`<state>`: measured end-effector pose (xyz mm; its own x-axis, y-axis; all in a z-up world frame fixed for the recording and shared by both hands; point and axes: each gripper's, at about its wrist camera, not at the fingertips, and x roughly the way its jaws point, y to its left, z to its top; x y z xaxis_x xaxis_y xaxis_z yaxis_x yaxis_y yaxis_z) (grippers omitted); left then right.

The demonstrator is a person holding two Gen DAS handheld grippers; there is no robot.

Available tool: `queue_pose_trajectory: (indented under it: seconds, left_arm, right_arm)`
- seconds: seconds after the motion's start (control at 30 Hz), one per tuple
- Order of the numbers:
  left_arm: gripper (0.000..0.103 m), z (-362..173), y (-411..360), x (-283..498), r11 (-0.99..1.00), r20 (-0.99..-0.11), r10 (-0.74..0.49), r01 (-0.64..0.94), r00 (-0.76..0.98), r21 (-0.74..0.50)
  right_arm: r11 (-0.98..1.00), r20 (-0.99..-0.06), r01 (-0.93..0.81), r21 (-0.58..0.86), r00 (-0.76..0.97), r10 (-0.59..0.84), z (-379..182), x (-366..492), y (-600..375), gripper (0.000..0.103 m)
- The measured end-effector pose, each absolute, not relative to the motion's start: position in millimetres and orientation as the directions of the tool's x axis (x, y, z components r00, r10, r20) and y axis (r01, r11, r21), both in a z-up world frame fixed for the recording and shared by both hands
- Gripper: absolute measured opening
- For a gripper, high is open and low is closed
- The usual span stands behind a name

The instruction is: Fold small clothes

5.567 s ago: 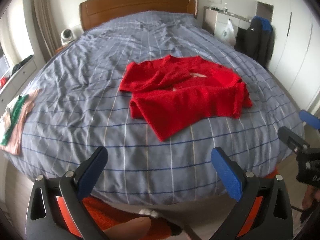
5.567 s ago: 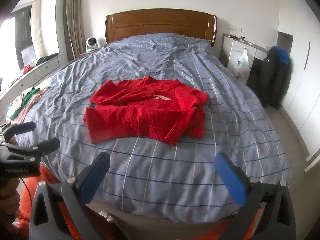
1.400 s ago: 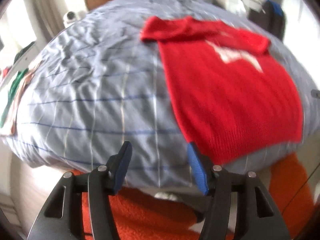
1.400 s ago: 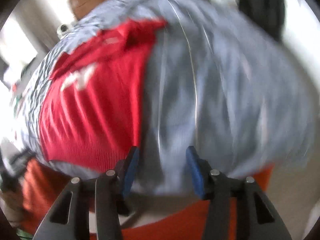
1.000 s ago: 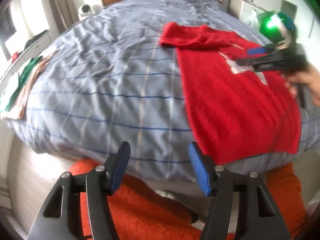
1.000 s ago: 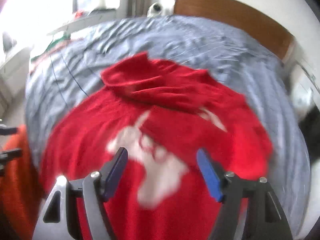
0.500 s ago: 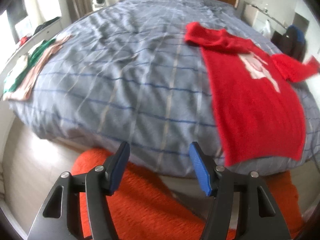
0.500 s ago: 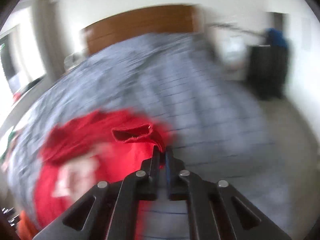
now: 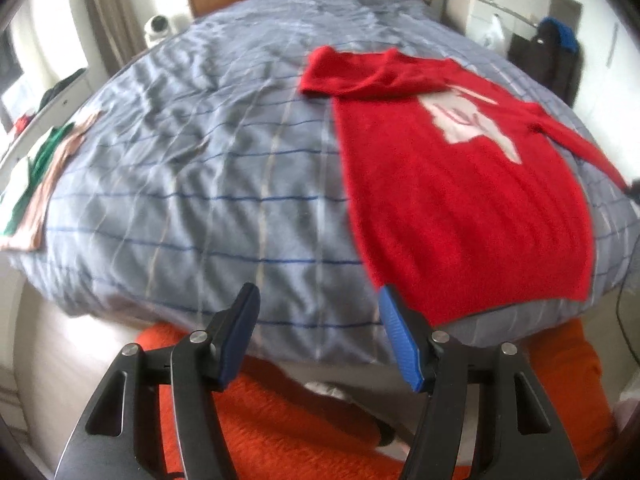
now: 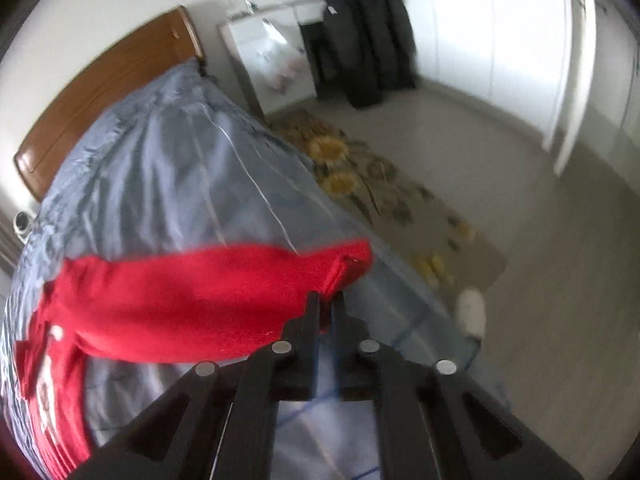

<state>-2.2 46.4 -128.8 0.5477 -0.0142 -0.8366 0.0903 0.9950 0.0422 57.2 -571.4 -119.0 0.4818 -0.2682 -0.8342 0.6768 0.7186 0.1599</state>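
Pulled out toward the bed's [image 9: 200, 184] right edge, the sweater sleeve [image 10: 224, 300] sits pinched in the right hand-held gripper [image 10: 326, 308]; the left hand-held gripper [image 9: 316, 332] hangs wide, empty.

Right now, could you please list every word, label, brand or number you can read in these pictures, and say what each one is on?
None can be read with certainty.
Red sweater: a pale patch on the chest carries red marks, too blurred to read.
Dark jacket: a small white mark near the shoulder, too small to read.
White bag by the cabinet: faint print, too blurred to read.
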Motion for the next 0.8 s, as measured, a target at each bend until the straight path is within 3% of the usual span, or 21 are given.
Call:
queue_pose_trajectory:
  seconds: [0.2, 0.27, 0.3, 0.33, 0.4, 0.63, 0.8]
  left_arm:
    - [0.064, -140, 68, -1, 0.998, -0.859, 0.041, 0.014, 0.51, 0.056]
    - [0.064, -140, 71, 2, 0.999, -0.864, 0.044, -0.002, 0.502, 0.05]
    - [0.064, -138, 72, 4, 0.999, -0.862, 0.044, -0.007, 0.505, 0.047]
    - [0.064, -137, 73, 4, 0.999, -0.859, 0.047, -0.011, 0.509, 0.048]
    - [0.067, -131, 78, 8, 0.998, -0.849, 0.061, -0.033, 0.524, 0.051]
    - [0.07, -118, 114, 24, 0.99, -0.833, 0.082, -0.138, 0.548, 0.007]
    - [0.072, -112, 124, 34, 0.988, -0.821, 0.091, -0.157, 0.564, 0.001]
  right_arm:
    - [0.73, -0.824, 0.67, 0.139, 0.486, -0.289, -129, 41, -568, 0.005]
    - [0.735, -0.818, 0.665, 0.131, 0.491, -0.299, -128, 40, -568, 0.013]
    - [0.733, -0.814, 0.669, 0.124, 0.49, -0.31, -125, 37, -567, 0.027]
    - [0.725, -0.809, 0.679, 0.115, 0.487, -0.328, -123, 32, -568, 0.048]
    - [0.695, -0.789, 0.707, 0.128, 0.498, -0.361, -121, 16, -572, 0.079]
    - [0.666, -0.699, 0.737, 0.114, 0.535, -0.473, -95, -47, -552, 0.082]
    - [0.738, -0.645, 0.665, 0.113, 0.614, -0.454, -73, -64, -501, 0.082]
